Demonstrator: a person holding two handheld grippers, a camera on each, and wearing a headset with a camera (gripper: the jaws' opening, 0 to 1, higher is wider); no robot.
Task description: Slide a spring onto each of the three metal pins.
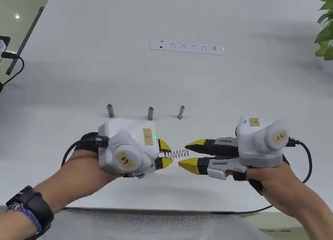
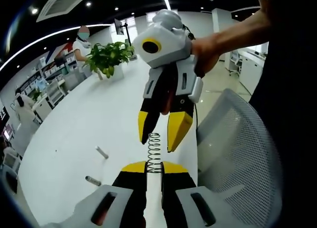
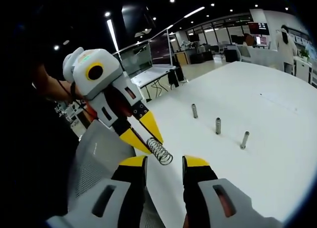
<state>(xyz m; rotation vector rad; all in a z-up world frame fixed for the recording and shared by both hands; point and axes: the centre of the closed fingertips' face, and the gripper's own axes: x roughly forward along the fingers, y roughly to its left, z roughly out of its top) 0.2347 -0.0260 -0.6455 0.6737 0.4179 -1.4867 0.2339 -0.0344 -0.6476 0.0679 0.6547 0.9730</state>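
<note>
Left gripper [image 1: 166, 154] is clenched on one end of a small steel coil spring [image 1: 178, 153], holding it level above the white table [image 1: 234, 84]. Right gripper [image 1: 184, 154] has its jaws apart around the free end, probably to take or re-grip it. A bare thin metal pin [image 1: 180, 112] stands beyond.

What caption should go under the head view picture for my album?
Left claw holds a spring toward the open right claw, three pins behind.
</note>
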